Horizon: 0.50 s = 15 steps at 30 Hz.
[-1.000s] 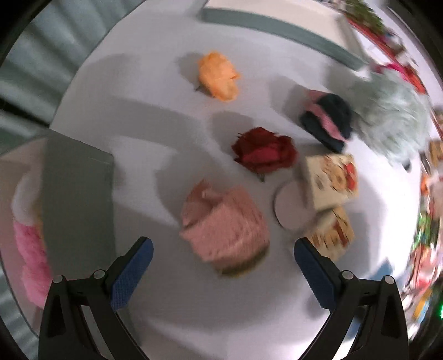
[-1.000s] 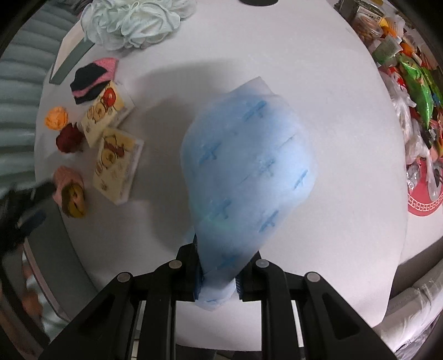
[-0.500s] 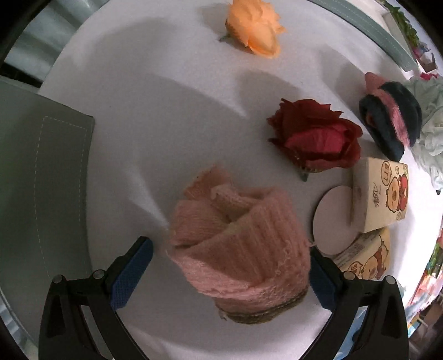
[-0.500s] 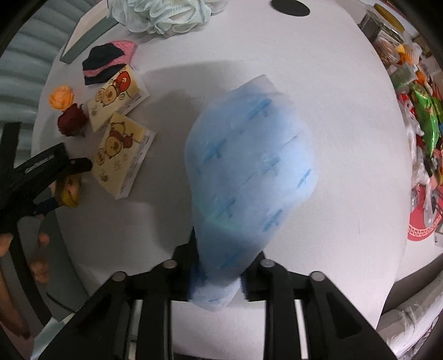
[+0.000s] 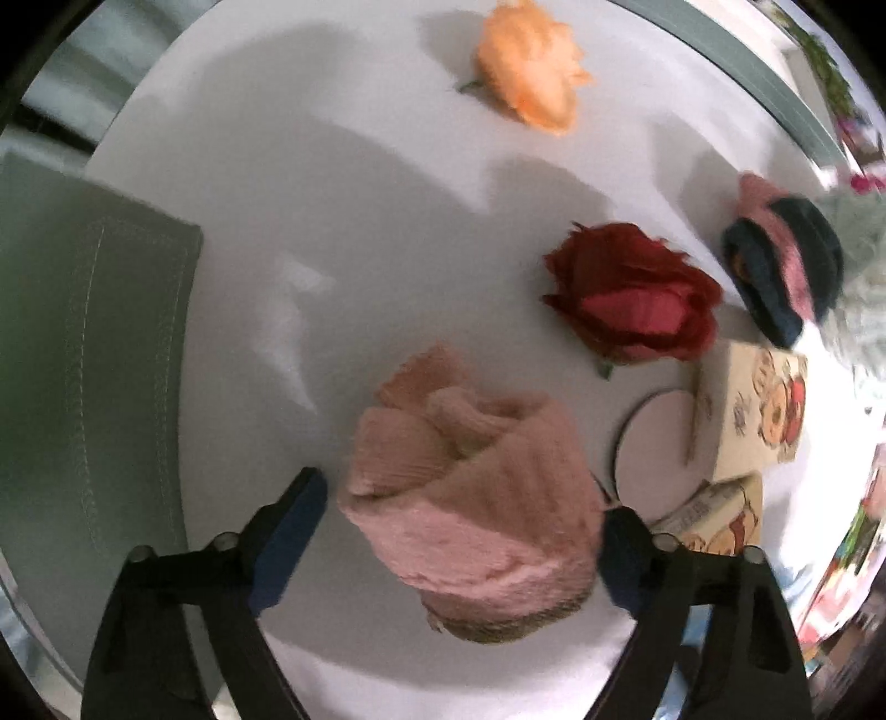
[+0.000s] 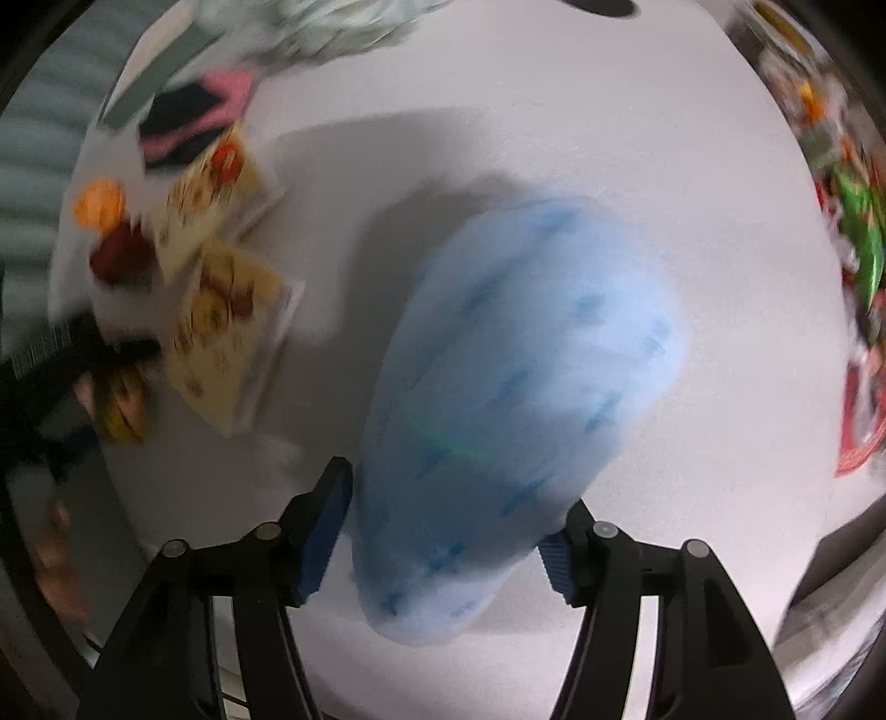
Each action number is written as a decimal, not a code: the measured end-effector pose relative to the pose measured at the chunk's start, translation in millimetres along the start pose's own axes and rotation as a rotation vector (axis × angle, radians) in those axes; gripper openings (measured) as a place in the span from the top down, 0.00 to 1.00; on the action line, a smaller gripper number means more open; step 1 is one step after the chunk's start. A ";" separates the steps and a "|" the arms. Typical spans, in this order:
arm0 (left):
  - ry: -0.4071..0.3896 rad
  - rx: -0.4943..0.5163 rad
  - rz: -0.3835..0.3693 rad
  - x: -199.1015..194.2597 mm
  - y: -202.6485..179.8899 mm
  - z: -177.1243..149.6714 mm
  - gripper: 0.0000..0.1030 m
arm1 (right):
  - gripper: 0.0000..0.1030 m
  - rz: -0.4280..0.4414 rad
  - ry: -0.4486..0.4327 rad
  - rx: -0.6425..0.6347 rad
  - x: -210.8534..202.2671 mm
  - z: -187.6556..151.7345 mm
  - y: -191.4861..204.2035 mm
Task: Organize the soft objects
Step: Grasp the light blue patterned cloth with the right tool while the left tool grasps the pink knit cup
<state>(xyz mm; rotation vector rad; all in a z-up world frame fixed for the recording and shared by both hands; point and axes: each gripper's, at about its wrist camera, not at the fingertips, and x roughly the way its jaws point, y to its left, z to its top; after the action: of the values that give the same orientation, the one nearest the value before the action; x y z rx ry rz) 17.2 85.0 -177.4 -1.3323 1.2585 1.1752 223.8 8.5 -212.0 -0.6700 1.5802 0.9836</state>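
Left gripper: the left gripper has its 2 blue-padded fingers spread wide on either side of the rolled pink knitted sock bundle; the right pad looks to touch the knit, the left pad stands just clear.
Right gripper: the right gripper has its fingers apart around the narrow end of the puffy pale-blue plastic pack with darker blue marks; with the blur I cannot tell whether the pads press it.
Sock bundle: lies on the round white table, near its close edge.
Other soft things: a red fabric rose beyond the bundle, an orange fabric flower farther off, a dark navy and pink sock pair to the right.
Beside the bundle: a white round coaster, partly under 2 cream cartoon-printed packs.
Hard to see: the right wrist view is smeared; a pale green fluffy thing is cut off at the top.
Edges: a grey-green stitched chair seat sits beyond the table's left rim.
Open room: bare white tabletop to the right of the blue pack, up to the colourful packets at the rim.
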 end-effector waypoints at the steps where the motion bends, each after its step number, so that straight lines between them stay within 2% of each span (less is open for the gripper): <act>1: -0.001 0.012 0.001 -0.4 -1.3 -1.5 0.20 | 0.34 0.007 0.007 0.024 1.5 3.4 -2.9; 3: -0.011 0.031 0.001 -3.5 -2.8 -4.8 0.30 | 0.35 0.002 0.013 0.044 3.3 11.6 -1.8; 5: -0.009 0.074 0.005 -5.4 -5.7 -9.8 0.42 | 0.59 -0.058 0.013 -0.007 4.8 15.1 6.7; 6: -0.005 0.088 0.009 -7.0 -7.6 -10.7 0.44 | 0.84 -0.082 0.006 -0.062 3.9 14.0 13.2; 9: -0.008 0.123 0.006 -10.9 -6.7 -26.1 0.46 | 0.85 -0.049 0.044 -0.106 7.1 6.7 20.8; 13: -0.041 0.217 0.008 -23.2 -7.0 -56.3 0.46 | 0.85 -0.046 0.037 -0.114 3.2 -5.9 18.9; 15: -0.048 0.272 -0.019 -31.5 -8.6 -77.1 0.46 | 0.85 -0.046 0.036 -0.131 -1.4 -15.9 20.0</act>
<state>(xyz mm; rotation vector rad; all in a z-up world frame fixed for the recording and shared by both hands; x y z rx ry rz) 28.6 12.4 -137.3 -1.1068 1.3154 0.9779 199.5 4.5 -204.9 -0.8150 1.5342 1.0525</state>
